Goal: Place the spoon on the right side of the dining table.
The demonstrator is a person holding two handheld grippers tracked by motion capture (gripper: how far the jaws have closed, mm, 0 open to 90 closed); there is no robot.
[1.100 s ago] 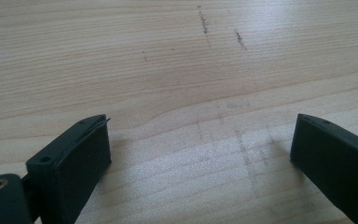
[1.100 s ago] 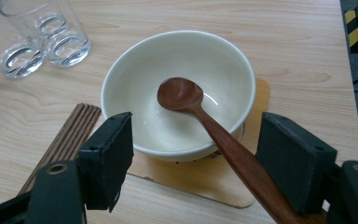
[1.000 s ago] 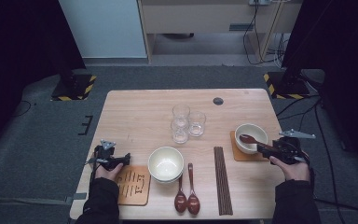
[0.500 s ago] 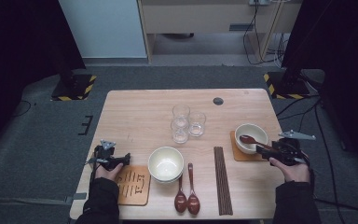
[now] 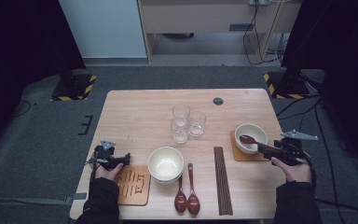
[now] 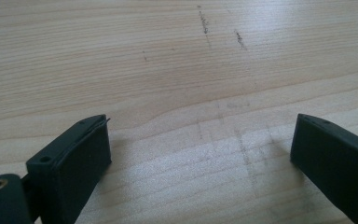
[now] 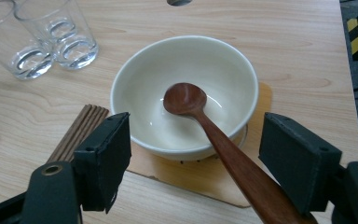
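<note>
A white bowl stands on a wooden coaster at the table's right. A brown wooden spoon lies with its head inside the bowl and its handle over the rim. The handle runs back between the jaws of my right gripper, closer to the right jaw; the jaws stand wide and do not press on it. At the table's left edge my left gripper is open over bare wood, with nothing between its jaws.
Another white bowl sits front centre, two wooden spoons beside it, and dark chopsticks to their right. Three glasses cluster mid-table. A patterned wooden coaster lies front left.
</note>
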